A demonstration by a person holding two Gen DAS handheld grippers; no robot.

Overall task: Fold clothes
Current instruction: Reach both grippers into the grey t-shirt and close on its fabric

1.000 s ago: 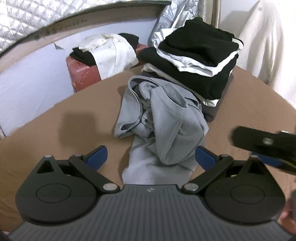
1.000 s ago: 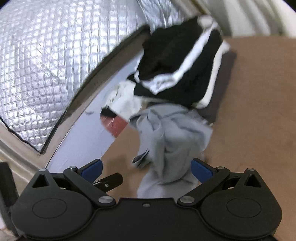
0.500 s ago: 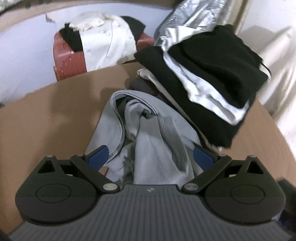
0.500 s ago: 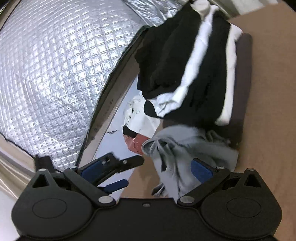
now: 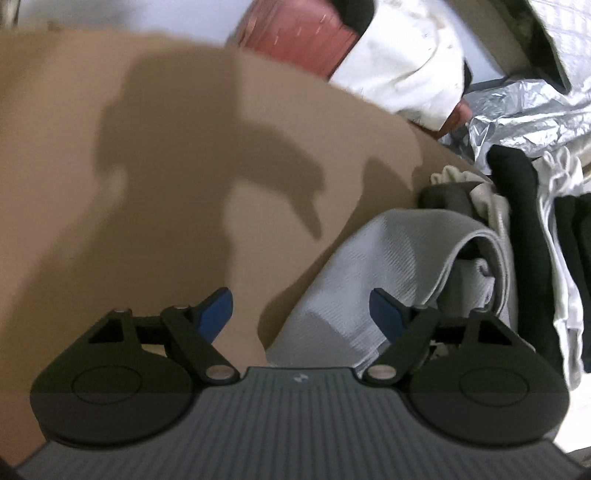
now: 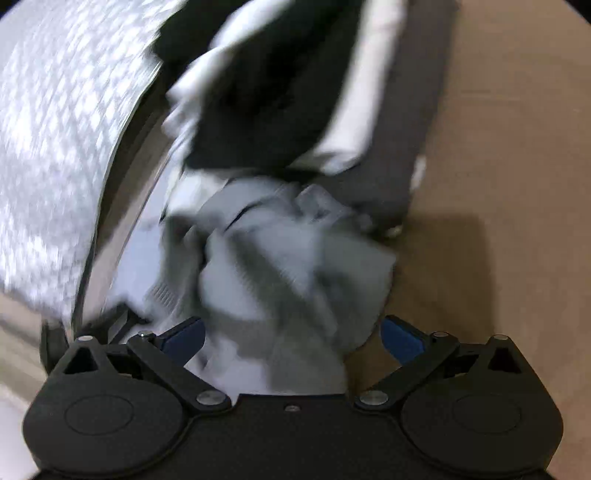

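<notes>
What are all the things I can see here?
grey top: one, light grey, crumpled on the table, against the stack
stack: one pile of folded clothes, black, white and dark grey, on the table behind the grey top
table: one, brown, under the clothes
red box: one, red, beyond the table edge
white cloth: one, white, draped over the red box
foil sheet: silver, quilted, behind the table
left gripper: black with blue pads, jaws closing, grey top's edge between them, not yet pinched
right gripper: black with blue pads, open, grey top between its fingers
</notes>
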